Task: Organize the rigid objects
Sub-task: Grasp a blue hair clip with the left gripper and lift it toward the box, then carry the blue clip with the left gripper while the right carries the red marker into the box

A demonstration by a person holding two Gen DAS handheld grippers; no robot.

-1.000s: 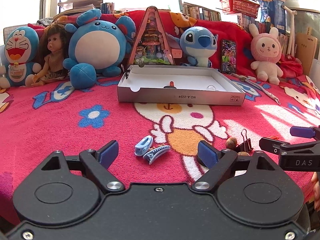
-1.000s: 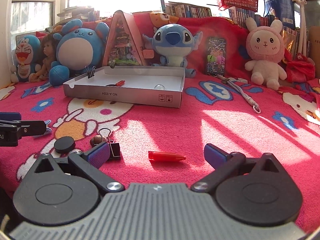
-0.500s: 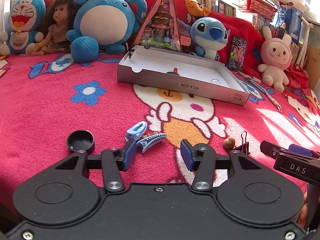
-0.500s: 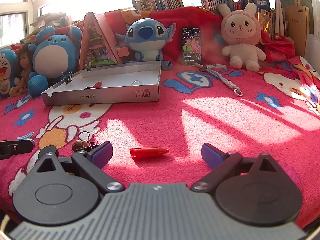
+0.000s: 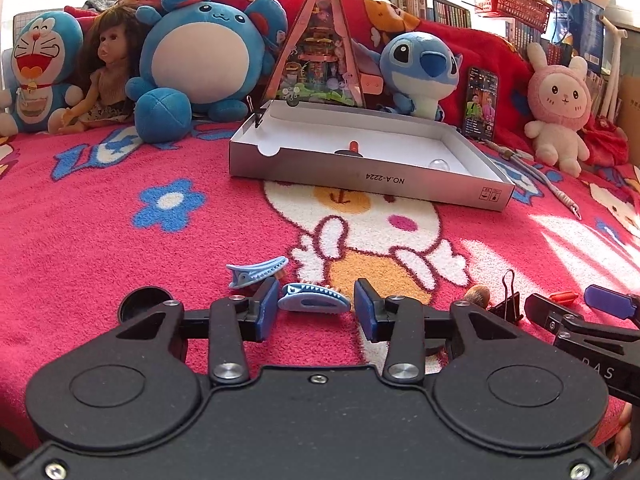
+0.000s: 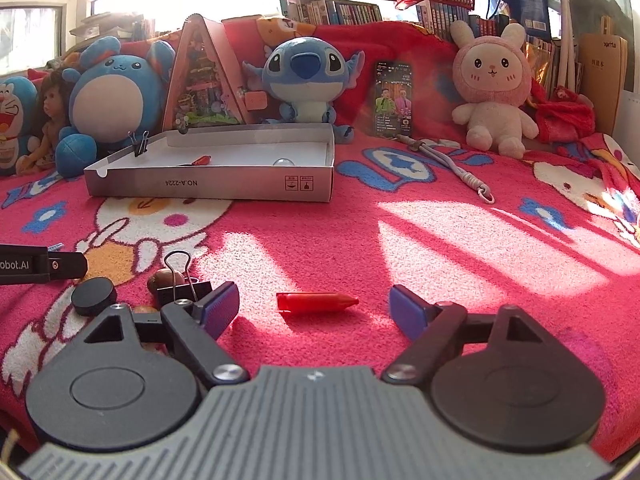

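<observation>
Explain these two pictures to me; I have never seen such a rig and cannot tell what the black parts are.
No robot here: a person holds a two-finger gripper in each hand, each with a camera looking along its fingers. The black shapes at the bottom are the gripper bodies.

Left view: the left gripper is open, its blue pads on either side of a blue hair clip on the red blanket; it holds nothing.

Right view: the right gripper is open around a red crayon, untouched. A black binder clip lies nearby, and a cardboard box behind holds small things.

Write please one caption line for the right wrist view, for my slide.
Open right gripper straddles a red plastic crayon-shaped piece lying on the pink cartoon blanket.
</observation>
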